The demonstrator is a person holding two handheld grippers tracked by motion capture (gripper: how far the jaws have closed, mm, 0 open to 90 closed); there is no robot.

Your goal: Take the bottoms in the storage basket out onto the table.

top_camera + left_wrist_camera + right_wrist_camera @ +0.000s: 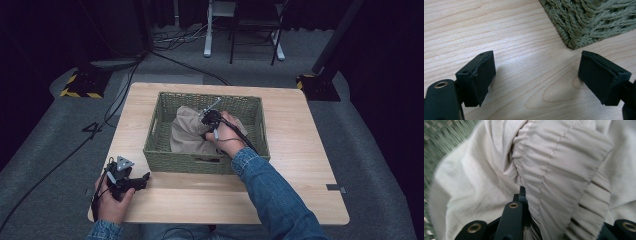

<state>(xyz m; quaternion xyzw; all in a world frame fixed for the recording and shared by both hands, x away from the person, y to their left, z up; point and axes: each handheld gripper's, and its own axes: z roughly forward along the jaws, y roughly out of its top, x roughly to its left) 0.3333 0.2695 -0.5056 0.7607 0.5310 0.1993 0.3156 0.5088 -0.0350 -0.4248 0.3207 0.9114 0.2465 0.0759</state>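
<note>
A green woven basket [207,164] stands in the middle of the wooden table [300,150]. A crumpled beige garment [187,132] lies inside it. My right gripper [207,119] reaches down into the basket and is shut on the garment's gathered elastic band [554,165]; the cloth drapes over my right gripper [529,205] and hides most of its jaws. My left gripper [142,179] rests low over the table near the front left, just outside the basket's corner [586,20]. In its own view my left gripper [536,62] is open, with bare wood between the jaws.
Bare tabletop [499,32] lies to the left, right and front of the basket. On the grey floor behind are cables [175,60], white desk legs [207,35] and two stand bases with yellow-black stripes [80,85].
</note>
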